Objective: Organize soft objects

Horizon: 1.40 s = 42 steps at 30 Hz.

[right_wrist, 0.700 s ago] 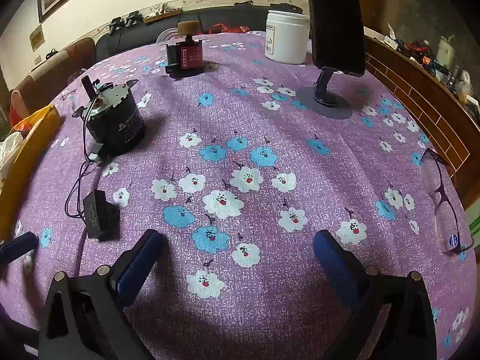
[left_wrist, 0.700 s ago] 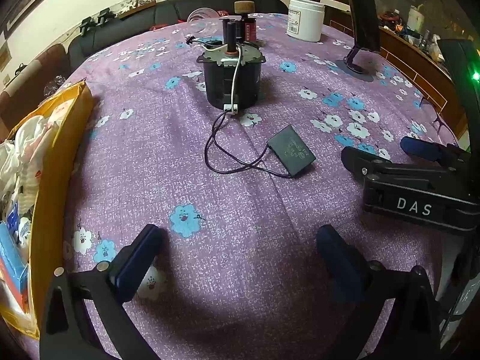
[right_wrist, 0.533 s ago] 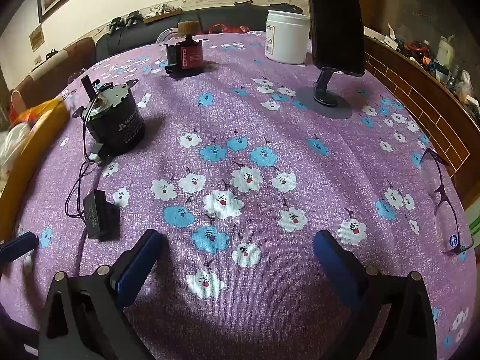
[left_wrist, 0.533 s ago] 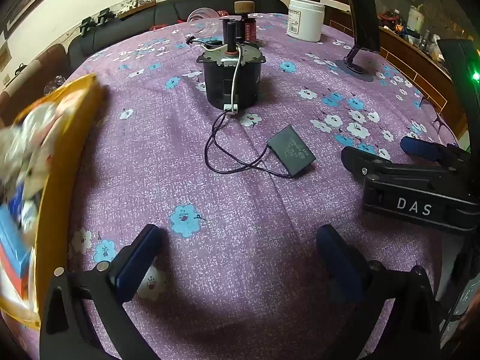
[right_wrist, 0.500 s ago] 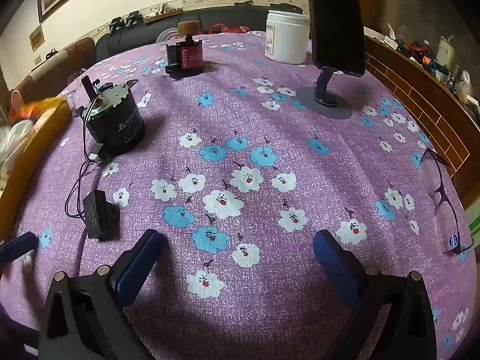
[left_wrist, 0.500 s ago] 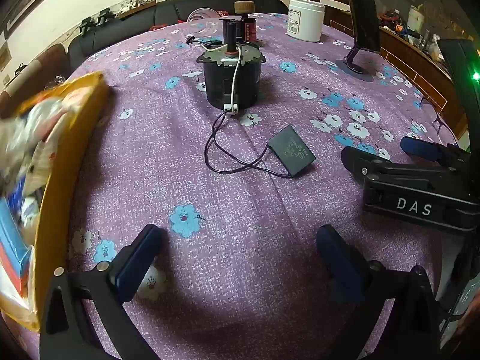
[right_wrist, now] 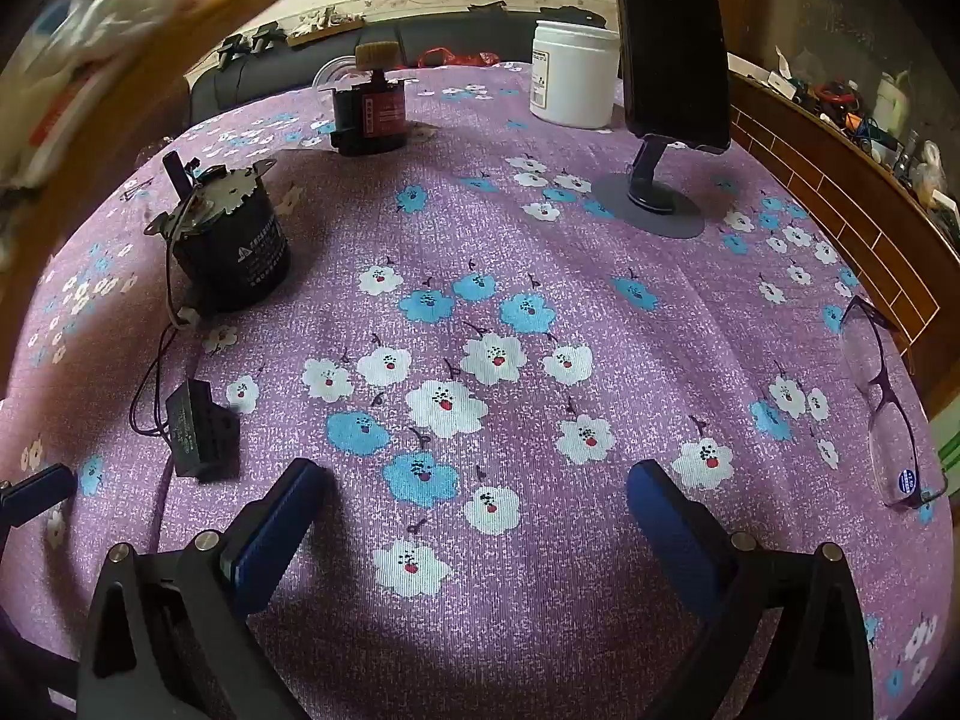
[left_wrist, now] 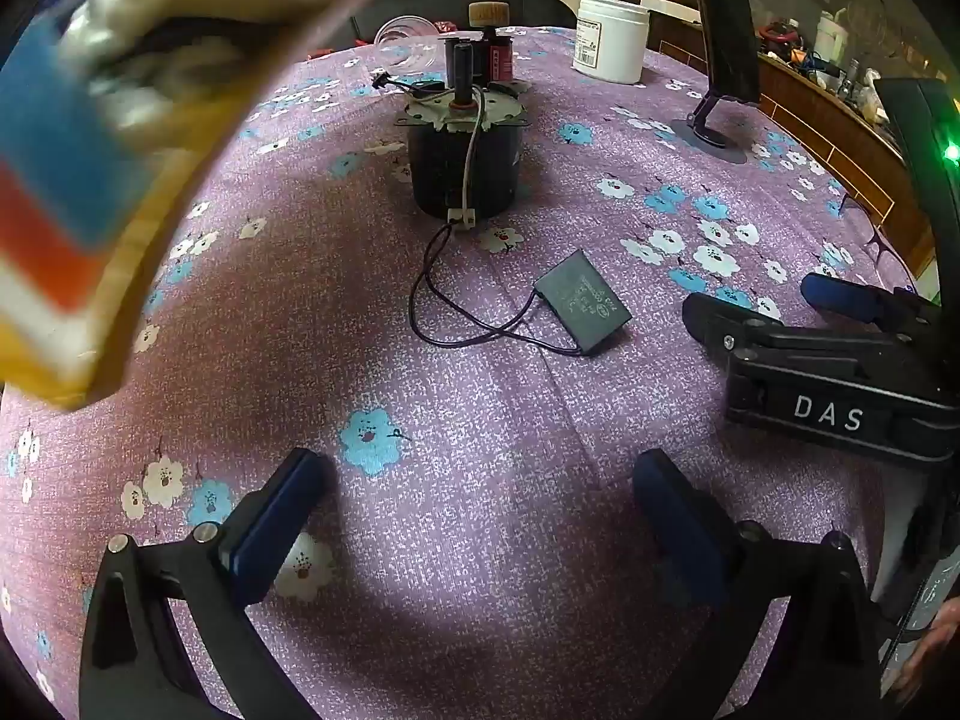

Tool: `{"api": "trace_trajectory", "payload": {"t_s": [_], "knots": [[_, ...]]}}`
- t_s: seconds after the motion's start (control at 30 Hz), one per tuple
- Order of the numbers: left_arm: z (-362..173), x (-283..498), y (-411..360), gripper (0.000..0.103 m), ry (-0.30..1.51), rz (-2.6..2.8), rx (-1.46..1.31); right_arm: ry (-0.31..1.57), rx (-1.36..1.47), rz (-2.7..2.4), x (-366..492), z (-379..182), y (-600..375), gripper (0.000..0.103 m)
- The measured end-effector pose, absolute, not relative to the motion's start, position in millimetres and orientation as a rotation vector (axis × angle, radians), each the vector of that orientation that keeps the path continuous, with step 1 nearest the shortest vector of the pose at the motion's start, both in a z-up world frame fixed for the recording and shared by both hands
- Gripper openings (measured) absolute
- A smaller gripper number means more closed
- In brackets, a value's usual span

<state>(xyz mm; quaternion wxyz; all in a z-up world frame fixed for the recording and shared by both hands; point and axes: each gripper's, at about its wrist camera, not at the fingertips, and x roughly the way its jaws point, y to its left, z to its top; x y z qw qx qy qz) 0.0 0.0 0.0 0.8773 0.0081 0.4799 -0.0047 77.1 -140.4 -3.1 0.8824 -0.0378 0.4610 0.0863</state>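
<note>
Left wrist: blurred yellow bag [left_wrist: 120, 120] high left of open left claw [left_wrist: 474, 516].

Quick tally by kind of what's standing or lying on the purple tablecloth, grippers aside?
Motors: 2, the black cylindrical motor and the red-labelled motor
Capacitor box: 1
White jar: 1
Phone stand: 1
Eyeglasses: 1
Total: 6

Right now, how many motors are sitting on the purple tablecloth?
2. A black motor with wires stands at the left, and a smaller red-labelled motor stands further back beside the white jar. The blurred yellow bag may hide others.
</note>
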Motion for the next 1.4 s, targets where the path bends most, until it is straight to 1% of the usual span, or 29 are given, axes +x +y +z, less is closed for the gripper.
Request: {"api": "trace_trajectory", "payload": {"t_s": [1.4], "knots": [[0.3, 1.0, 2.0, 0.103, 1.001, -0.010, 0.016, 0.960, -0.078, 0.180, 77.6, -3.3, -140.6, 0.102]]}}
